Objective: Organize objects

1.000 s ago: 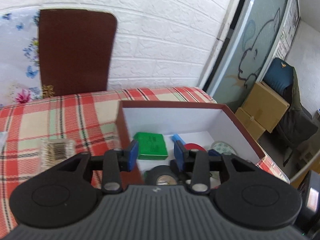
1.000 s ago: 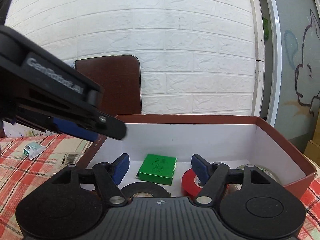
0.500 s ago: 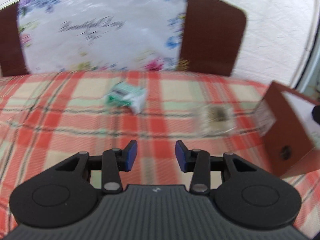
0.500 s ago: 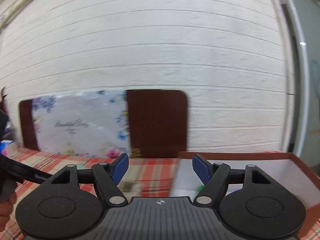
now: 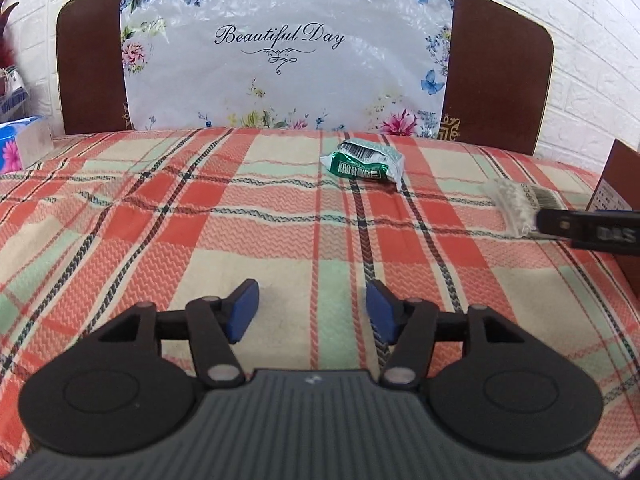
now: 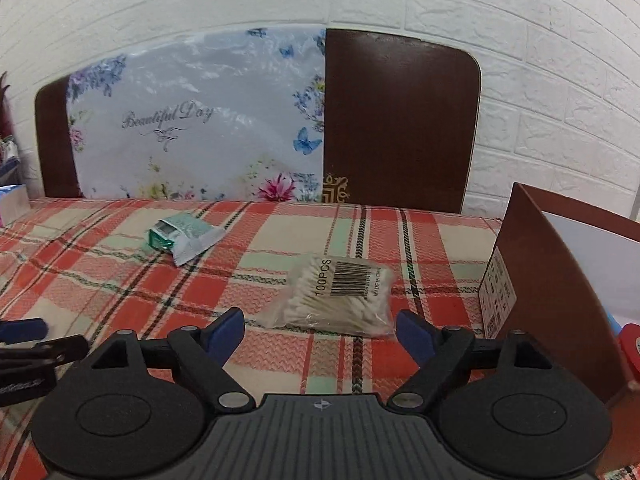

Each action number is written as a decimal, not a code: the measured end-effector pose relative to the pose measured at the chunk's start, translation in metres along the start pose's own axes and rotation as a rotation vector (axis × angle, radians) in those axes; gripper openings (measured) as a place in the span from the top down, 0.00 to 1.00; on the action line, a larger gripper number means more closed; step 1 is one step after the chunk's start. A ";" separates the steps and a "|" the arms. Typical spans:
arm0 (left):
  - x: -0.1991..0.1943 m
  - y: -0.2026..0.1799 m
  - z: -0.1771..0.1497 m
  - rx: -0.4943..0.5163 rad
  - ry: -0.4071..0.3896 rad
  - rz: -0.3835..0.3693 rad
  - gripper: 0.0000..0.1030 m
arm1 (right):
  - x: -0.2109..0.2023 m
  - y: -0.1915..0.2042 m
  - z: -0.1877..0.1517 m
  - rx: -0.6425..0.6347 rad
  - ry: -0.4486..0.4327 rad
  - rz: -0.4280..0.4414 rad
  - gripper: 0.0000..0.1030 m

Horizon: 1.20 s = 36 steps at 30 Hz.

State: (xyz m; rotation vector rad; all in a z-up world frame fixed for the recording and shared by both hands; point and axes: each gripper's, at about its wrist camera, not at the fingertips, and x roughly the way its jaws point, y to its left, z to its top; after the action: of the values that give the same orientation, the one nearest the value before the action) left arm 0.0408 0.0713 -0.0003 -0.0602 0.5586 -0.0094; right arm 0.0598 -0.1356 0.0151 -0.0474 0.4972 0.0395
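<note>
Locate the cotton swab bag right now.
In the right wrist view the cotton swab bag lies flat on the plaid tablecloth, just ahead of the right gripper, left of the brown box.

Red-green plaid cloth (image 5: 280, 216), green-white packet (image 5: 362, 161), brown box (image 6: 560, 280), blue-tipped tongs (image 6: 320, 330).

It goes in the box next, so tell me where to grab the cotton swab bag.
Take the cotton swab bag across its bulging middle, coming from above and the near side, where the right gripper, its jaws opening and empty, already lines up. It lies flat on the tablecloth; its thin edges would probably slip.
</note>
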 end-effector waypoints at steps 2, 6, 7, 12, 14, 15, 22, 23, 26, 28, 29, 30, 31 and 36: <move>0.001 -0.001 -0.001 0.001 -0.002 -0.007 0.37 | 0.018 0.000 0.003 0.015 0.019 -0.009 0.17; 0.002 0.001 -0.003 -0.011 -0.004 -0.023 0.34 | 0.055 0.005 0.009 0.001 0.057 -0.076 0.15; 0.002 0.001 -0.003 -0.014 -0.004 -0.027 0.34 | 0.065 0.005 0.009 -0.006 0.085 -0.089 0.17; 0.003 0.001 -0.003 -0.018 -0.002 -0.035 0.33 | 0.068 -0.002 0.007 0.031 0.109 -0.052 0.35; 0.002 0.001 -0.003 -0.017 -0.002 -0.034 0.33 | 0.057 0.003 0.001 0.003 0.104 -0.041 0.35; 0.002 0.000 -0.003 -0.016 -0.002 -0.033 0.32 | 0.049 0.004 -0.002 0.002 0.105 -0.023 0.35; 0.001 -0.005 0.001 0.026 0.032 -0.038 0.26 | -0.028 0.022 -0.043 -0.103 0.104 0.147 0.35; 0.000 -0.007 0.001 0.035 0.042 -0.033 0.25 | -0.039 0.022 -0.049 -0.117 0.103 0.162 0.35; -0.011 -0.011 0.003 -0.002 0.086 -0.067 0.26 | -0.066 0.017 -0.062 -0.127 0.106 0.188 0.30; -0.021 -0.013 0.004 -0.069 0.120 -0.136 0.26 | -0.074 0.013 -0.065 -0.113 0.115 0.188 0.16; -0.025 -0.015 0.006 -0.102 0.144 -0.177 0.26 | -0.076 0.010 -0.066 -0.099 0.118 0.184 0.15; -0.029 -0.018 0.008 -0.130 0.169 -0.219 0.27 | -0.077 0.007 -0.067 -0.081 0.122 0.185 0.15; -0.033 -0.024 0.009 -0.146 0.194 -0.256 0.27 | -0.076 0.005 -0.066 -0.068 0.124 0.188 0.15; -0.042 -0.061 0.013 -0.125 0.279 -0.370 0.26 | -0.075 0.005 -0.067 -0.064 0.123 0.172 0.11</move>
State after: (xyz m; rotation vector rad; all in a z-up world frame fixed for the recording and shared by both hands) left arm 0.0123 0.0125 0.0370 -0.2866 0.8198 -0.3478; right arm -0.0388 -0.1358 -0.0082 -0.0704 0.6218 0.2222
